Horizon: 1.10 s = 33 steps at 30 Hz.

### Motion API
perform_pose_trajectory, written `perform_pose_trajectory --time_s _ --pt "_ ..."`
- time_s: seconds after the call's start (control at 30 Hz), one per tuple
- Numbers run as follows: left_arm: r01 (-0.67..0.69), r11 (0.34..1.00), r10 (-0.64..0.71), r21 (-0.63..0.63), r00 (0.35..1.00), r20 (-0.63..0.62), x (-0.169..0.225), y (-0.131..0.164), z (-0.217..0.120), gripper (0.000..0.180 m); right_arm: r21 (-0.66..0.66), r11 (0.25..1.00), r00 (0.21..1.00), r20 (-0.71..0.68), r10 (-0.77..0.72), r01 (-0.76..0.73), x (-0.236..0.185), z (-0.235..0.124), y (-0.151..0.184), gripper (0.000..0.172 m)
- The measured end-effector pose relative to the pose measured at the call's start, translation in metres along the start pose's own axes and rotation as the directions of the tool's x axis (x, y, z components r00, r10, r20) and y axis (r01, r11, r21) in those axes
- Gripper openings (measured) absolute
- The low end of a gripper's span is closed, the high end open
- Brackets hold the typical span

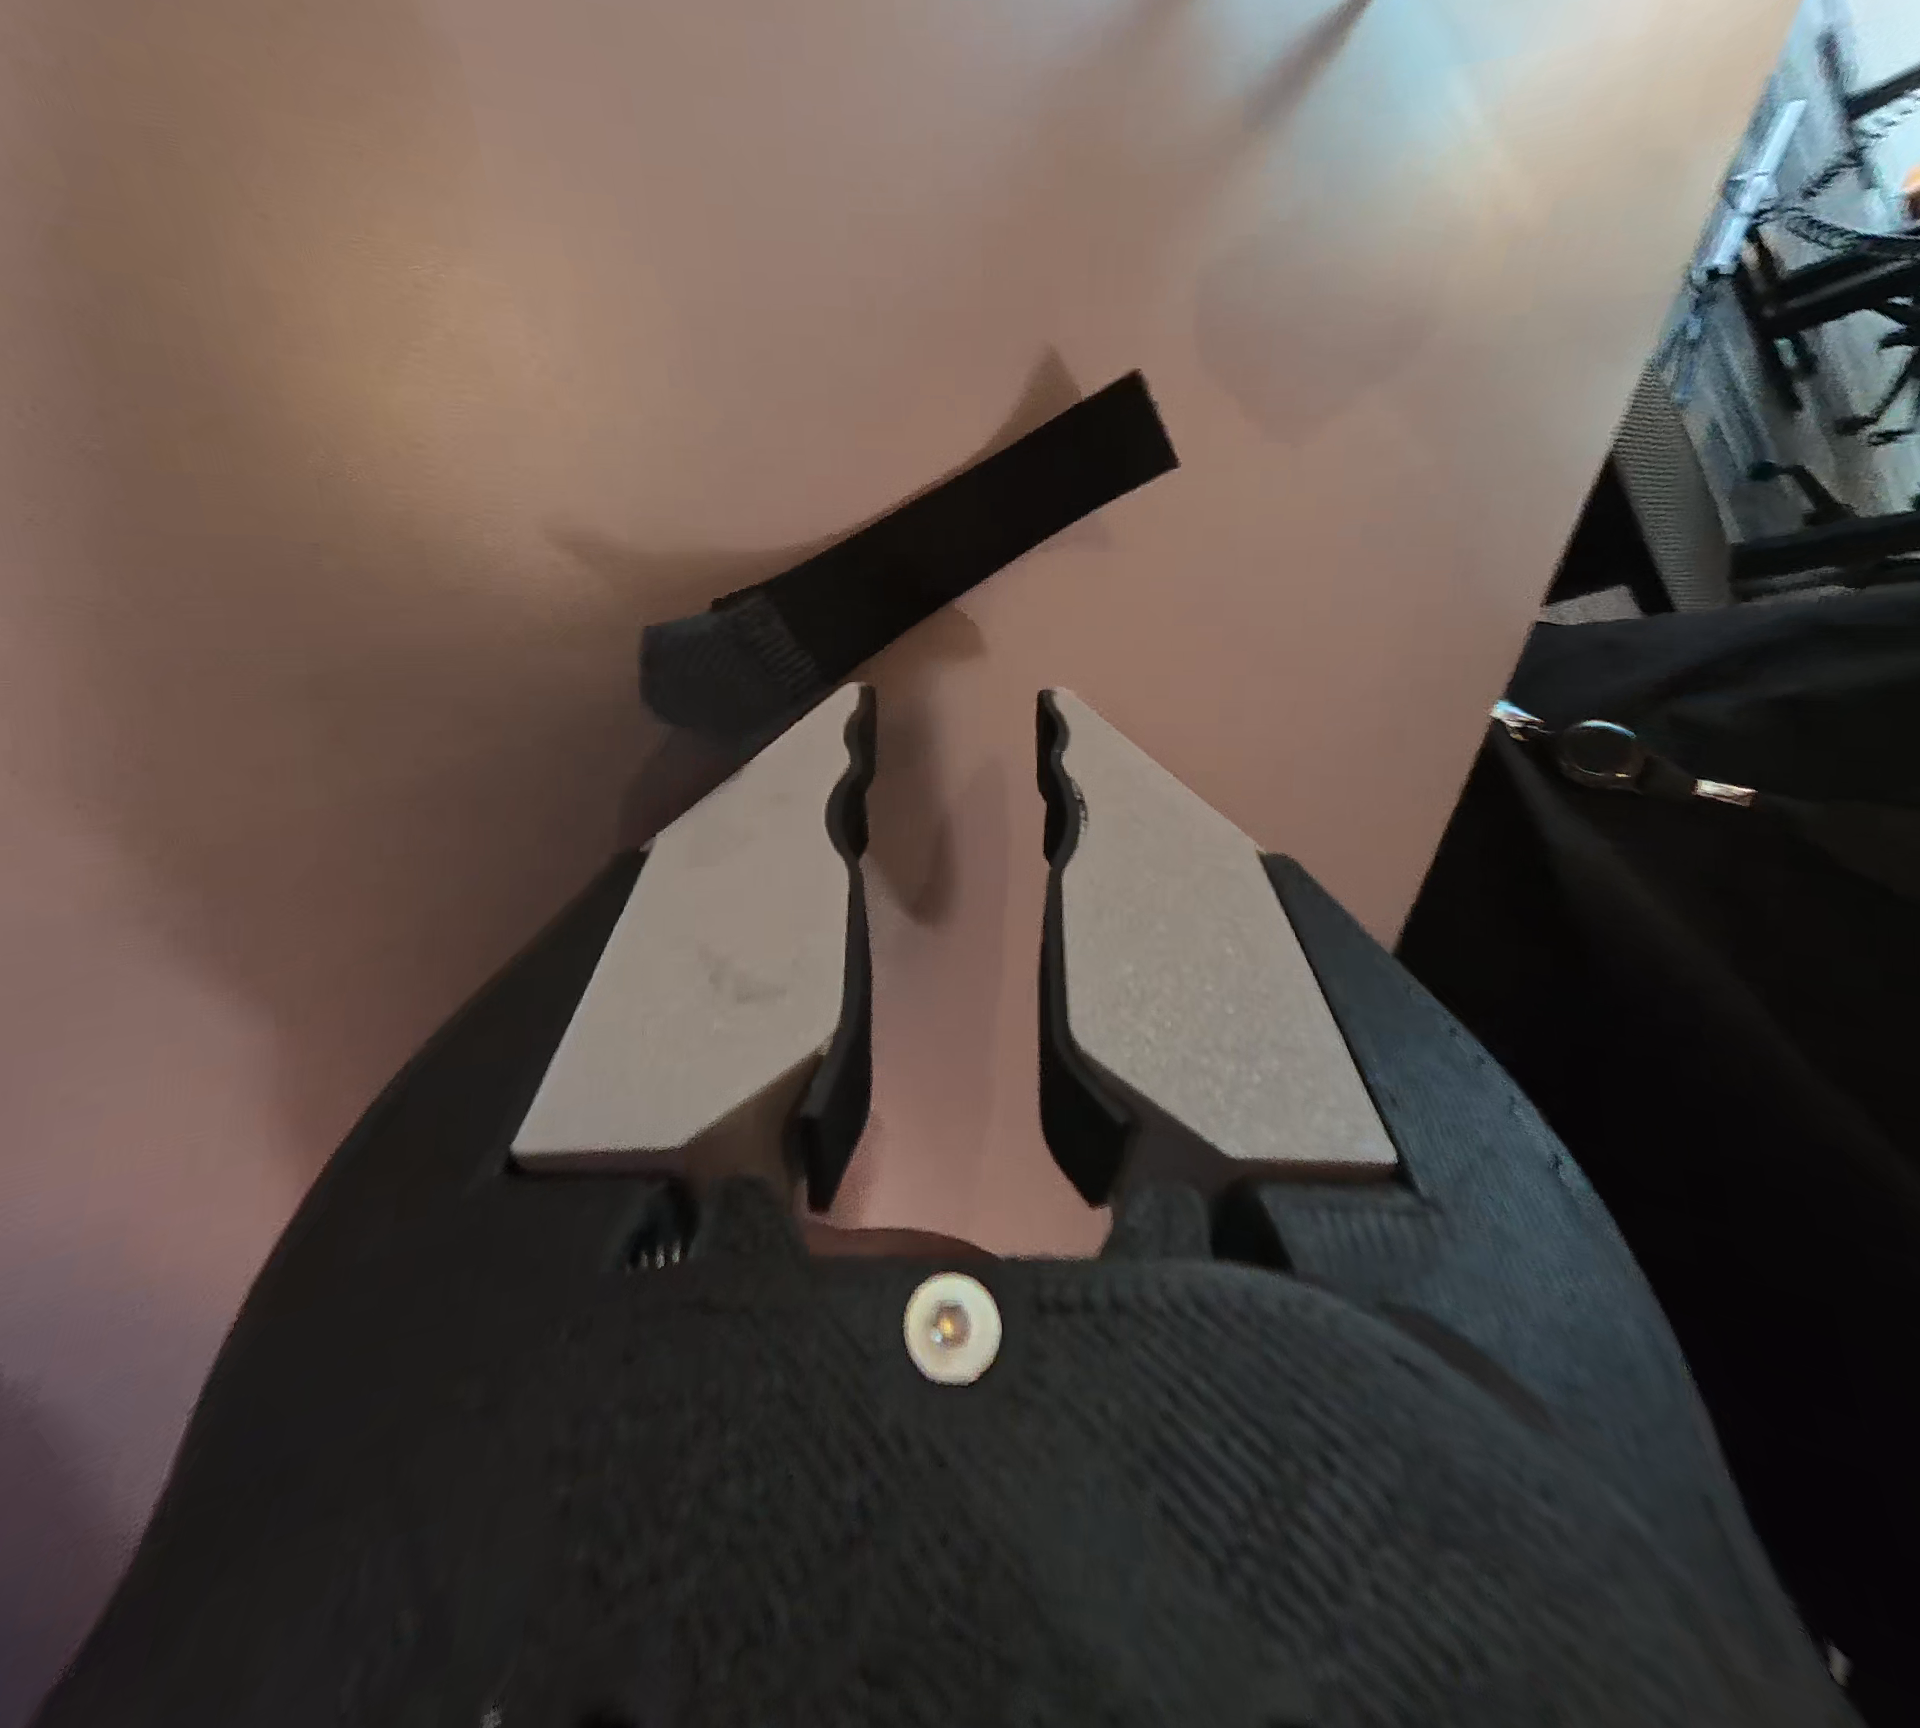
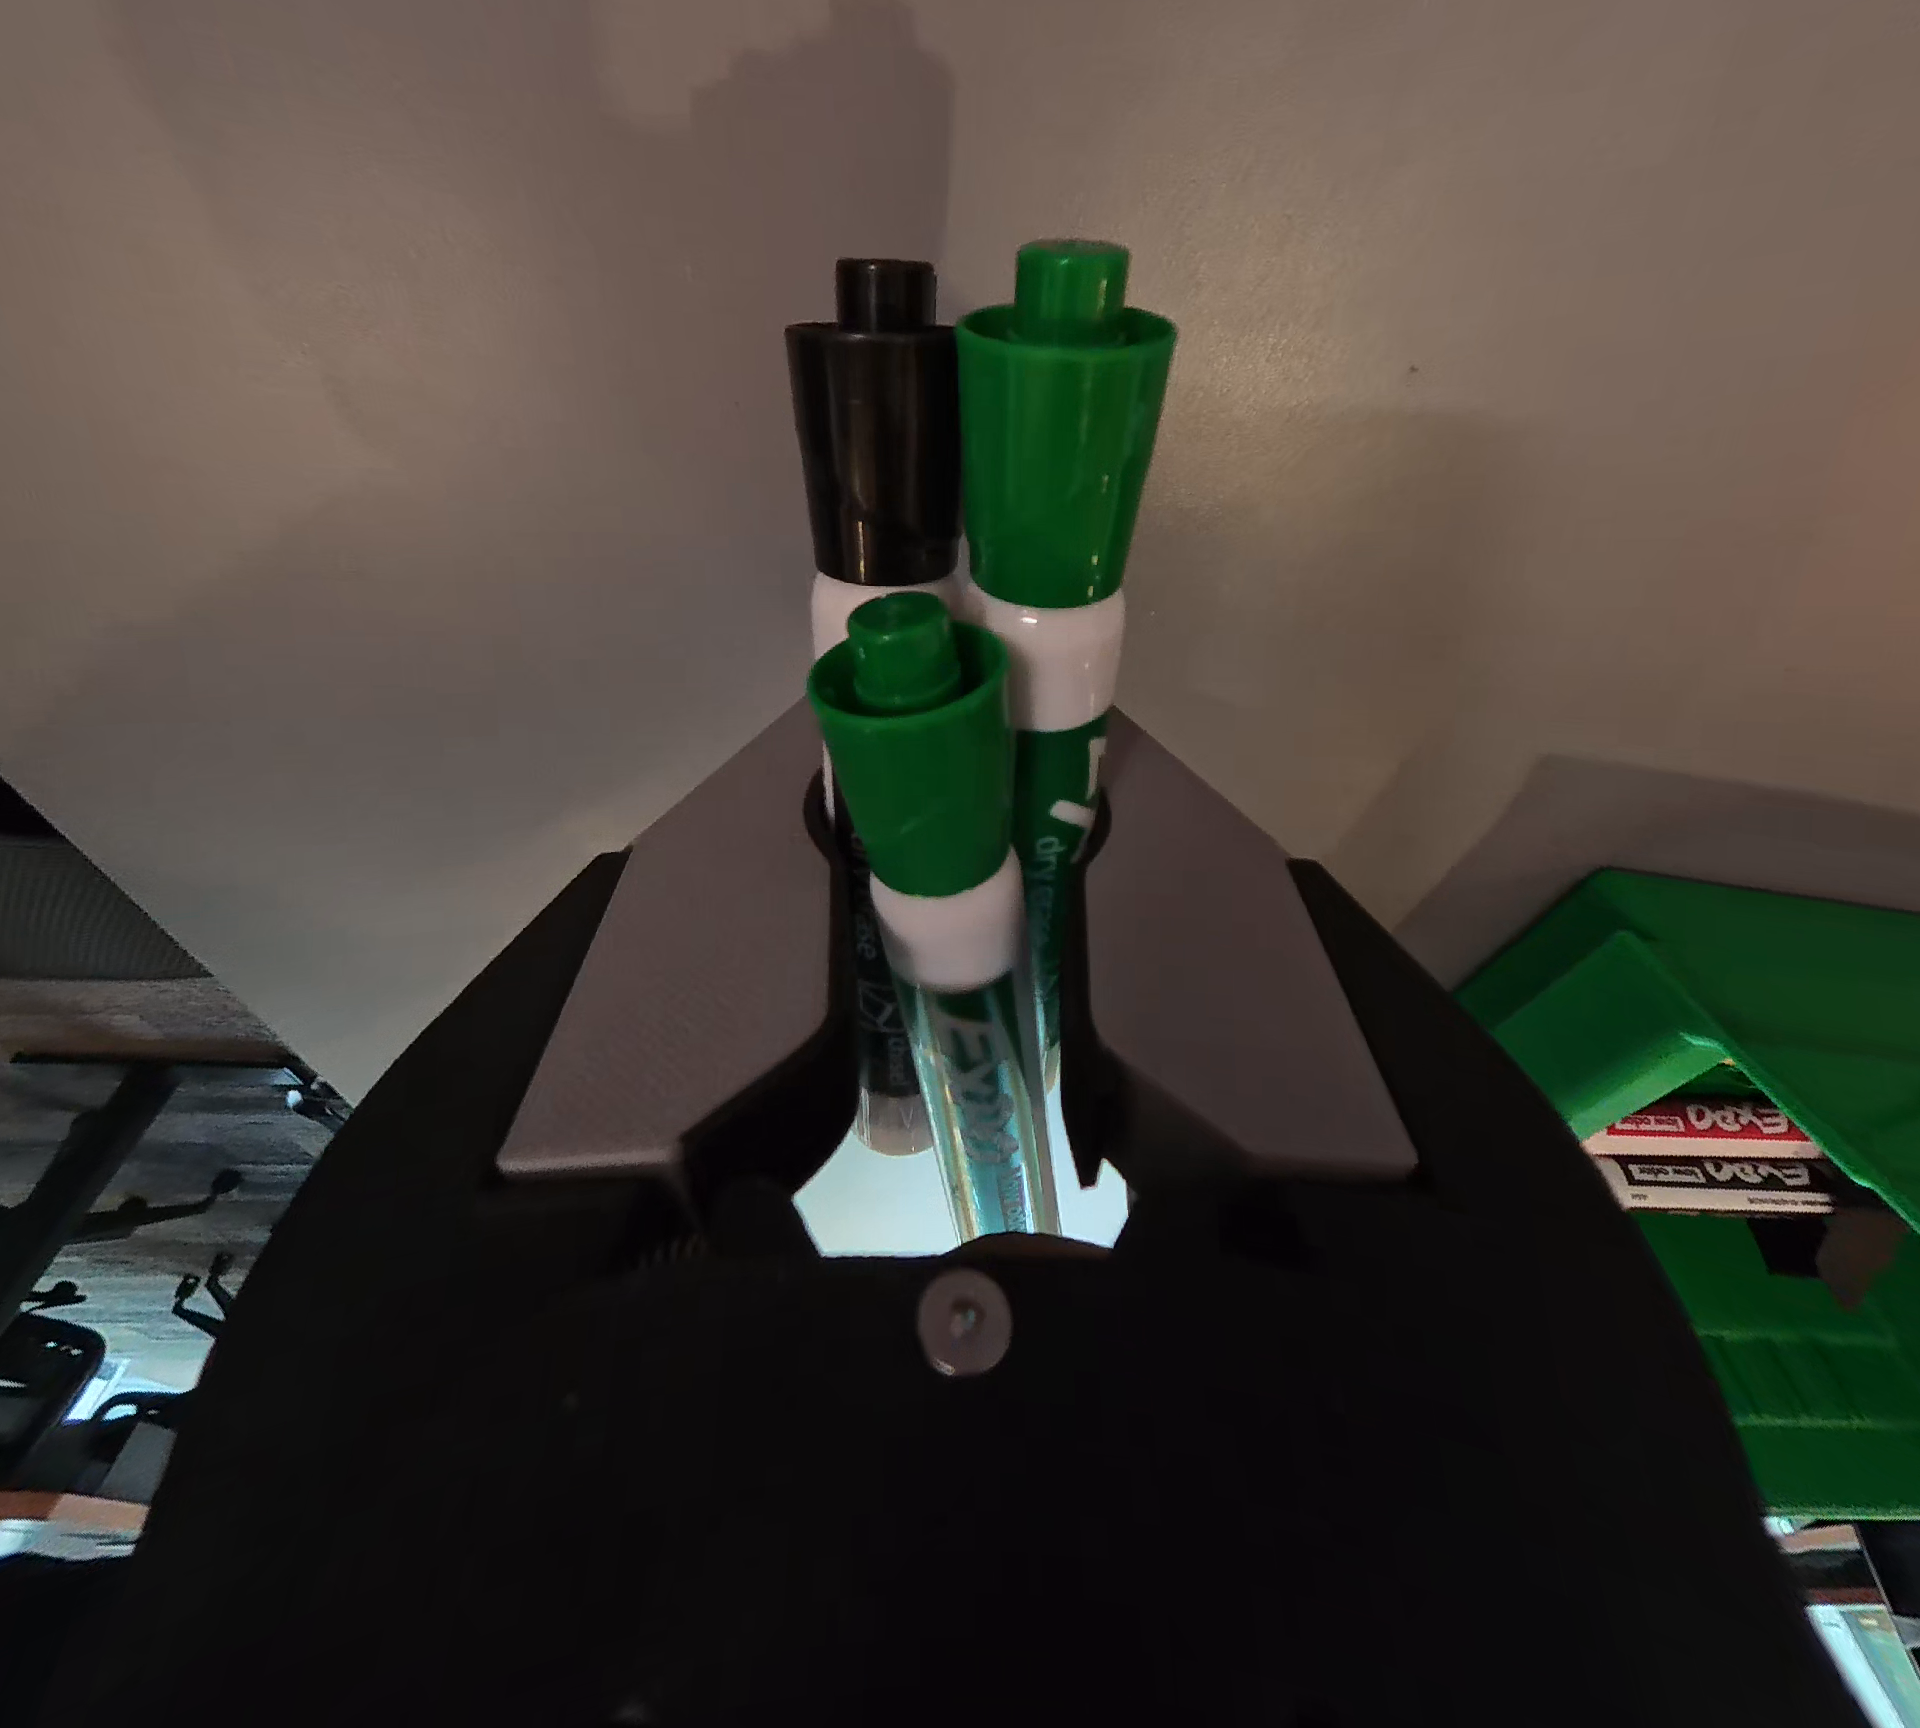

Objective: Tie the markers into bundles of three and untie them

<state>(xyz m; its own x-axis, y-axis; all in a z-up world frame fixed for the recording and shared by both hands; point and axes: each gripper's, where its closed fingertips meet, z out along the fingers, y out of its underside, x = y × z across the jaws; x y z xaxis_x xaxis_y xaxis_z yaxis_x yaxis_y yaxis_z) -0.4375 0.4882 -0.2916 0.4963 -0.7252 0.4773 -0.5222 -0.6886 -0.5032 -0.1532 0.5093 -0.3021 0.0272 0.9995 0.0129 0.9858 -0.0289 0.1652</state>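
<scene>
Bearing print: markers (image 2: 966, 743) in right tongs (image 2: 961, 821), boxes (image 2: 1714, 1159).

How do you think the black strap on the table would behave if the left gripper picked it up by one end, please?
The strap looks thin and flat like fabric tape, so it would probably droop rather than stay straight. It seems light, so a nudge may slide it across the smooth table. Its ribbed end should give the fingers better purchase.

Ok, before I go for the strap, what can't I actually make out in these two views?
- Strap: near end blurred, partly behind left tool finger, left wrist view.
- Markers: rear ends hidden by right tool body, right wrist view.
- Green box: cut off at right edge.
</scene>
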Motion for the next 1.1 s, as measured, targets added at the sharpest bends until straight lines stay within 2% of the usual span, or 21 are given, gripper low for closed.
perform_pose_trajectory --time_s 0.07,0.33,0.53,0.6,0.63,0.67,0.7,0.77,0.8,0.83,0.87,0.93,0.97,1.0,1.03,1.07,1.1 --pt "-0.004 1.000 0.003 0.013 0.998 0.058 -0.008 0.001 -0.002 0.031 0.002 1.000 1.000 0.005 0.000 0.000 -0.002 0.001 0.000 0.038" --pt "0.069 0.989 -0.086 0.130 0.988 0.127 -0.027 -0.011 -0.007 0.034 -0.005 1.000 1.000 0.009 -0.005 0.005 -0.007 0.004 -0.002 0.038" --pt "0.062 0.980 -0.096 0.190 0.979 0.178 -0.039 -0.018 -0.016 0.053 0.001 1.000 1.000 0.010 -0.007 0.007 -0.008 0.004 -0.002 0.037" --pt "0.060 0.976 -0.098 0.211 0.979 0.178 -0.042 -0.024 -0.013 0.046 0.008 1.000 1.000 0.010 -0.005 0.005 -0.008 0.004 -0.003 0.037" --pt "0.057 0.975 -0.094 0.216 0.982 0.166 -0.041 -0.027 -0.010 0.034 0.014 1.000 1.000 0.010 -0.002 0.002 -0.008 0.004 -0.004 0.037" --pt "0.047 0.974 -0.086 0.222 0.982 0.169 -0.042 -0.030 -0.007 0.013 0.019 1.000 1.000 0.010 0.000 0.000 -0.008 0.004 -0.004 0.037" --pt "0.028 0.971 -0.075 0.236 0.978 0.193 -0.045 -0.036 -0.006 0.002 0.022 1.000 1.000 0.010 0.002 -0.002 -0.008 0.004 -0.004 0.037" --pt "-0.048 0.969 -0.018 0.243 0.964 0.265 -0.049 -0.049 -0.009 0.000 0.029 1.000 1.000 0.010 0.005 -0.005 -0.008 0.004 -0.004 0.037" --pt "-0.114 0.962 0.023 0.250 0.940 0.340 -0.054 -0.062 -0.016 0.000 0.032 0.999 1.000 0.011 0.006 -0.006 -0.008 0.004 -0.004 0.037" --pt "-0.211 0.944 0.081 0.254 0.894 0.441 -0.058 -0.079 -0.026 0.000 0.033 0.999 1.000 0.012 0.005 -0.006 -0.008 0.004 -0.004 0.037" --pt "-0.329 0.916 0.149 0.229 0.809 0.569 -0.063 -0.098 -0.041 0.000 0.033 0.999 1.000 0.012 0.005 -0.006 -0.007 0.004 -0.004 0.037" --pt "-0.556 0.827 0.306 0.080 0.565 0.766 -0.058 -0.135 -0.067 0.000 0.033 0.999 1.000 0.011 0.006 -0.006 -0.007 0.004 -0.005 0.037" --pt "-0.649 0.760 0.397 -0.025 0.434 0.809 -0.048 -0.149 -0.072 0.000 0.037 0.999 1.000 0.010 0.007 -0.008 -0.007 0.004 -0.005 0.037" --pt "-0.726 0.670 0.478 -0.154 0.263 0.838 -0.037 -0.161 -0.075 0.000 0.042 0.999 1.000 0.010 0.010 -0.010 -0.007 0.004 -0.006 0.037" --pt "-0.761 0.569 0.546 -0.311 0.067 0.835 -0.028 -0.169 -0.075 0.000 0.047 0.999 1.000 0.010 0.012 -0.013 -0.007 0.004 -0.006 0.037" --pt "-0.757 0.471 0.601 -0.454 -0.101 0.793 -0.020 -0.172 -0.067 0.000 0.055 0.998 1.000 0.011 0.015 -0.015 -0.007 0.004 -0.006 0.037" --pt "-0.740 0.384 0.644 -0.552 -0.214 0.735 -0.014 -0.169 -0.054 0.000 0.061 0.998 1.000 0.011 0.018 -0.018 -0.007 0.004 -0.006 0.037"
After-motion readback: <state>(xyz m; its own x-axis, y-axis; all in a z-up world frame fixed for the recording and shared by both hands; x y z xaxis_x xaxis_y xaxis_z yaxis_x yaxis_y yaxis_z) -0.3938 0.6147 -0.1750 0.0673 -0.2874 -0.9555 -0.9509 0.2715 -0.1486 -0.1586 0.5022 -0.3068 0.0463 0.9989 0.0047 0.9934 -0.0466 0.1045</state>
